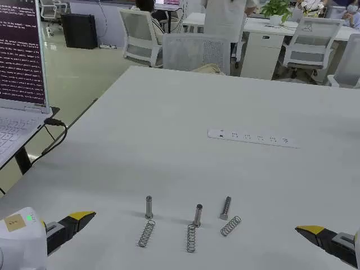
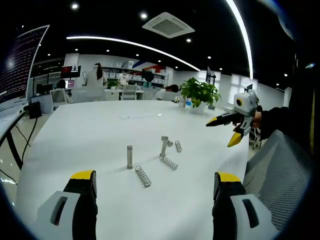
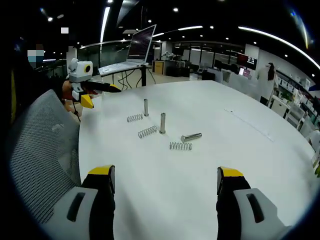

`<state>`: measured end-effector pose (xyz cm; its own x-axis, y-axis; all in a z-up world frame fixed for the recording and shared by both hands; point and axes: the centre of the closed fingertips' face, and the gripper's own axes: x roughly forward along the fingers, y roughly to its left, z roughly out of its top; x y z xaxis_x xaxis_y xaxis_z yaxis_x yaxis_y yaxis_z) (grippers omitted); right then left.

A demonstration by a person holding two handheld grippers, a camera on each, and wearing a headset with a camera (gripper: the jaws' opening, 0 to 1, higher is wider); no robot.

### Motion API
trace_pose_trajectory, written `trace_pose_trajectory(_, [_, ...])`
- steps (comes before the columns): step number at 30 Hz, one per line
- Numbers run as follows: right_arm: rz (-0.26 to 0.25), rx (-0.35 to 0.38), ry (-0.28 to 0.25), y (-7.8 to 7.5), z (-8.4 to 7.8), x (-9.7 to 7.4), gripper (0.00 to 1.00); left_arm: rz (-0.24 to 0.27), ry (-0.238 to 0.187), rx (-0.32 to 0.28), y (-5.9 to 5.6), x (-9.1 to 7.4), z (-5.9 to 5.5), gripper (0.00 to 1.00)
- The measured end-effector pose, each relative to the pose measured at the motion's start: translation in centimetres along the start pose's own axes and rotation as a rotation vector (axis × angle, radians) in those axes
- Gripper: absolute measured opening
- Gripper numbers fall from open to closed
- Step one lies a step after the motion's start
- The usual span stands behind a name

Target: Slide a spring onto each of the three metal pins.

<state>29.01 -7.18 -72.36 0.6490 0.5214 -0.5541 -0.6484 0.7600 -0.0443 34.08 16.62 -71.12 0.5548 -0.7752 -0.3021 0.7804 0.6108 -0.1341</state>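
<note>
Left gripper [image 2: 156, 177] first: its jaws stand wide apart with nothing between them, low at the near left edge of the white table [image 1: 169, 112]. Over on the other side, the right gripper [image 3: 166, 174] is wide as well and just as empty, sitting at the near right edge. Both are well back from the work, with bare tabletop between them and the parts.

Out ahead sits the row. The left pin [image 1: 149, 206] stands upright, and the left spring [image 1: 146, 233] lies flat on the table just in front of it. The middle pin [image 1: 198, 215] is upright too, with the middle spring [image 1: 191, 238] lying just below its base; whether they touch, I cannot tell. The right pin [image 1: 225, 207] is a different story: the right gripper view shows it lying on its side, and the right spring [image 1: 230, 225] rests slantwise just beside it.

So the score reads nil from three, by my reckoning. No spring is on a pin, and no spring is in a jaw. All three pairings are left to do, and the toppled pin probably needs standing up or holding before its spring can go on.

Farther back, a white power strip [image 1: 253, 138] lies across the table, and a laptop [image 1: 19, 67] glows off the left edge.
</note>
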Motion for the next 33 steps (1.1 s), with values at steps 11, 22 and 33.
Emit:
trace_pose_trajectory(11, [-0.004,-0.005,-0.001,-0.16,-0.04,-0.07,0.83,0.000,-0.006,0.008,-0.33,-0.05,0.24,0.94])
trace_pose_trajectory(22, [-0.003,-0.002,-0.002,-0.30,0.15,0.07,0.82,0.005,-0.002,0.006,-0.49,-0.18,0.04,0.94])
trace_pose_trajectory(33, [-0.003,-0.001,0.008,-0.44,-0.04,0.12,0.81,0.008,0.001,0.004,-0.43,-0.26,-0.20,0.93])
